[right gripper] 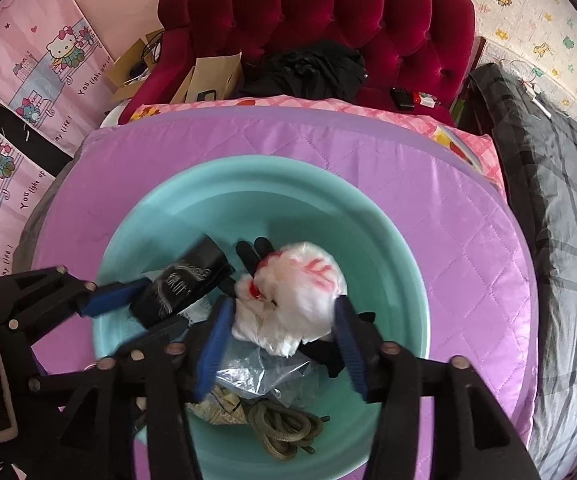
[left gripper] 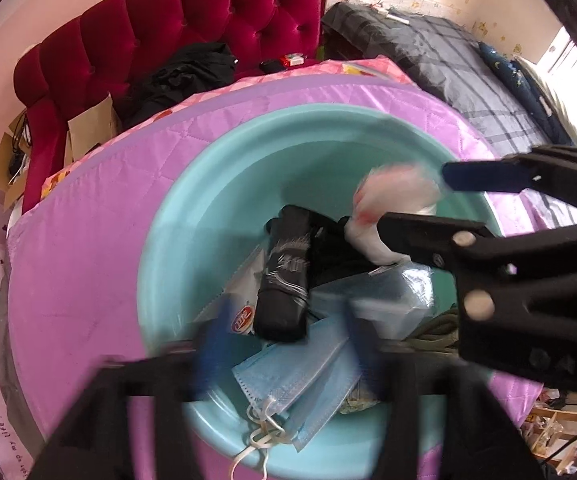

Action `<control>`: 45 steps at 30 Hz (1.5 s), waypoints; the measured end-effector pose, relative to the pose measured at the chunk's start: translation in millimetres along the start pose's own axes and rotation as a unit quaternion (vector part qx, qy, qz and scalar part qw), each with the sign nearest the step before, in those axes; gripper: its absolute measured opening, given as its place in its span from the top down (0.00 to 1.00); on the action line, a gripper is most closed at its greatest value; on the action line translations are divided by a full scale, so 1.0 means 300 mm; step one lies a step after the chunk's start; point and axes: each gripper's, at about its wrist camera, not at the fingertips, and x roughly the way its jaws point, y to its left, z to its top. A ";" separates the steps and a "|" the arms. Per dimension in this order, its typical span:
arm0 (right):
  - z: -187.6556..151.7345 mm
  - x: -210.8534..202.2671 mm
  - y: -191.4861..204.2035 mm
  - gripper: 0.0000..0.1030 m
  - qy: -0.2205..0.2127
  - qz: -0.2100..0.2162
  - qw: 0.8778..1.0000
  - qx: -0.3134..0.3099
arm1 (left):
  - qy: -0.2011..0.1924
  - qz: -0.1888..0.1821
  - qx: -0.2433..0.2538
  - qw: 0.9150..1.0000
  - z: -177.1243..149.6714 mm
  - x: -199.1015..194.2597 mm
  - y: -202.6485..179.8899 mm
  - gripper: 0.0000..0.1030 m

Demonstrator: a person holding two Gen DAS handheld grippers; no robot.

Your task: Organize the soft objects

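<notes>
Left tongs [right gripper: 136, 300]: pointing steeply down into the teal basin [right gripper: 388, 240], blue pads spread wide apart, gripping nothing.
Black folded glove [left gripper: 284, 276]: lying in the basin between the left pads; whether a pad is touching it cannot be told through the blur.
Blue face mask [left gripper: 300, 396]: lying flat under the left tongs, its white ear loops [left gripper: 260, 436] trailing toward the near rim.
Right tongs [right gripper: 284, 344]: also angling steeply down, pads standing apart, sitting just beside the bundle on each side without squeezing it.
White plastic bag bundle [right gripper: 292, 296]: resting in the middle of the basin, between the right pads, red print showing.
Clear plastic bag [right gripper: 256, 376]: lying below the bundle.
Olive cord [right gripper: 284, 428]: coiling at the near edge.
Basin's place: sitting on the purple quilted cover [right gripper: 428, 208].
</notes>
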 end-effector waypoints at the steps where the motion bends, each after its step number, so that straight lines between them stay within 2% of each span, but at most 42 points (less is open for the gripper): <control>1: 0.000 0.000 -0.001 0.31 0.000 -0.001 1.000 0.001 | 0.000 0.005 0.001 1.000 -0.003 0.003 -0.001 0.08; 3: -0.002 0.001 -0.004 0.27 0.000 -0.004 1.000 0.003 | 0.000 0.010 0.004 1.000 -0.010 0.006 -0.003 0.06; 4: -0.002 0.001 -0.004 0.25 0.000 -0.008 1.000 0.003 | 0.001 0.016 0.004 1.000 -0.013 0.010 -0.002 0.00; 6: -0.003 0.000 -0.008 0.13 -0.001 -0.010 1.000 0.005 | -0.004 0.025 0.001 1.000 -0.017 0.007 0.001 0.00; 9: -0.006 -0.005 -0.009 0.03 -0.003 -0.015 1.000 0.006 | -0.008 0.022 -0.006 1.000 -0.020 -0.003 0.006 0.00; 11: -0.010 -0.010 -0.006 0.00 -0.004 -0.020 1.000 0.005 | -0.012 0.024 -0.008 1.000 -0.026 -0.016 0.005 0.00; 27: -0.089 -0.132 0.024 0.00 -0.019 -0.037 0.999 0.011 | -0.047 0.036 -0.014 0.998 -0.083 -0.159 -0.021 0.00; 34: -0.170 -0.206 0.048 0.00 -0.030 -0.041 0.999 0.015 | -0.058 0.043 -0.019 0.997 -0.146 -0.234 -0.047 0.00; 45: -0.290 -0.308 0.091 0.00 -0.046 -0.046 0.998 0.026 | -0.080 0.076 -0.034 0.993 -0.268 -0.325 -0.096 0.00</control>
